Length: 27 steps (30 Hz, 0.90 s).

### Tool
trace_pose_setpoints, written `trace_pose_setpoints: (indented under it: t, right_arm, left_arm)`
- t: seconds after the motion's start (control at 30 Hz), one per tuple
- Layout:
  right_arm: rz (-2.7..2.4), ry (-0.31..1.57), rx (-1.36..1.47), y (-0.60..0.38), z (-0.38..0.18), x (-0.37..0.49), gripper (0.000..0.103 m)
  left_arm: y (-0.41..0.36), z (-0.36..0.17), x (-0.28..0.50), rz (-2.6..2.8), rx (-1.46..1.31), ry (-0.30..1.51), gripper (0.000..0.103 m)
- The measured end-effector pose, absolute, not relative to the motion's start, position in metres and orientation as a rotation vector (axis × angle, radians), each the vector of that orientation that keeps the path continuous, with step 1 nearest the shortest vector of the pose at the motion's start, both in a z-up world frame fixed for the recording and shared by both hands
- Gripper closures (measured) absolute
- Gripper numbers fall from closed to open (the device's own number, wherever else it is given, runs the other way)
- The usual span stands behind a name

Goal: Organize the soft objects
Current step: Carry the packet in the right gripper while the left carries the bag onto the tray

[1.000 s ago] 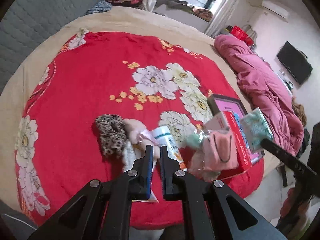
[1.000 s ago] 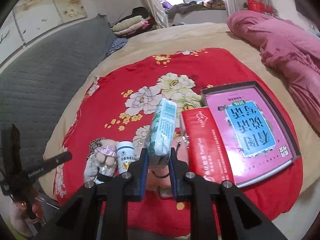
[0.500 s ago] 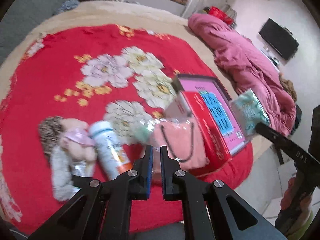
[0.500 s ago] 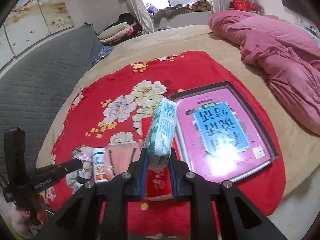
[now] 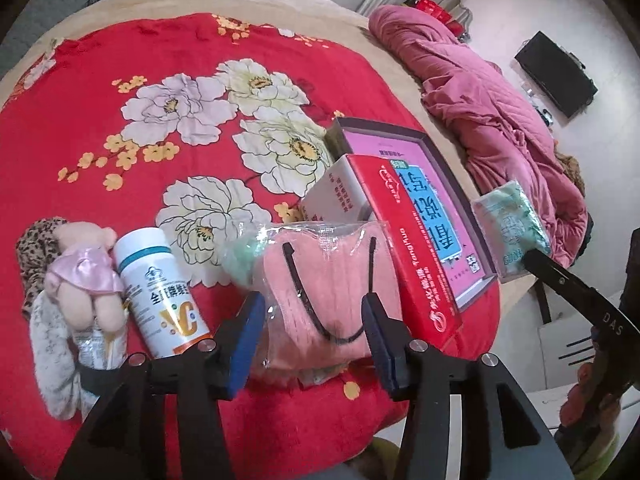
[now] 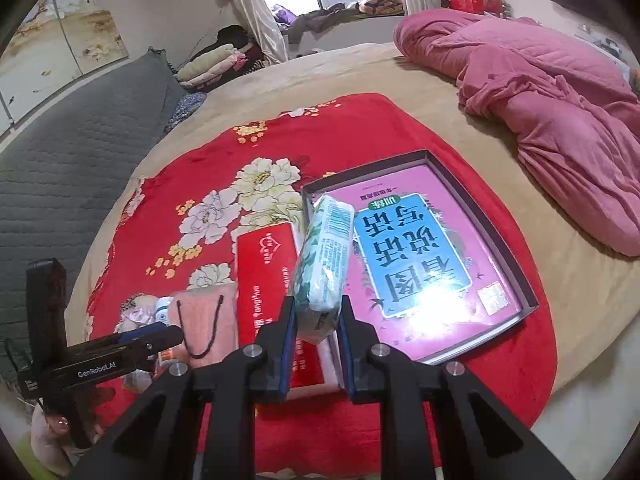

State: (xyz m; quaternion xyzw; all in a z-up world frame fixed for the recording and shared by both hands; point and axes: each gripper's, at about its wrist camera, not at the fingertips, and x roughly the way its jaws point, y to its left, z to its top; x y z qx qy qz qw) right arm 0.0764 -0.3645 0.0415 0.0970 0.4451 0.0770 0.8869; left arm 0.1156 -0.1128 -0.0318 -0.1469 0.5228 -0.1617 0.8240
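My left gripper [image 5: 310, 320] is open, its jaws either side of a pink towel in a clear plastic bag [image 5: 324, 280] lying on the red flowered blanket [image 5: 168, 80]. My right gripper [image 6: 318, 320] is shut on a green tissue pack [image 6: 324, 264], held above the left edge of the open box with the pink book [image 6: 420, 264]. The tissue pack also shows in the left wrist view [image 5: 508, 228]. A small plush doll [image 5: 84, 280] and a leopard-print cloth [image 5: 34, 252] lie at the left.
A white supplement bottle [image 5: 160, 292] lies beside the doll. A long red carton [image 5: 412, 252] and a white box [image 5: 336, 196] sit between the towel and the open box. A pink quilt [image 6: 552, 108] is heaped at the right. The bed edge is close below.
My left gripper has opened and moved right from the doll and bottle to straddle the pink towel bag. My right gripper has carried the tissue pack right, towards the open box.
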Motion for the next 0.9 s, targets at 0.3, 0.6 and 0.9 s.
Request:
trace_pose_setpoints:
  t: [0.3, 0.6, 0.9]
  right_arm:
    - [0.136, 0.952, 0.196, -0.374, 0.027, 0.086, 0.083]
    - [0.124, 0.966, 0.202, -0.379, 0.019, 0.098, 0.083]
    - [0.116, 0.947, 0.197, -0.399, 0.027, 0.109, 0.083]
  left_arm:
    - [-0.121, -0.044, 0.123, -0.378, -0.336, 1.105, 0.080]
    - [-0.128, -0.034, 0.130, -0.436, -0.360, 1.098, 0.100]
    - [-0.163, 0.026, 0.139, -0.523, -0.347, 0.996, 0.100]
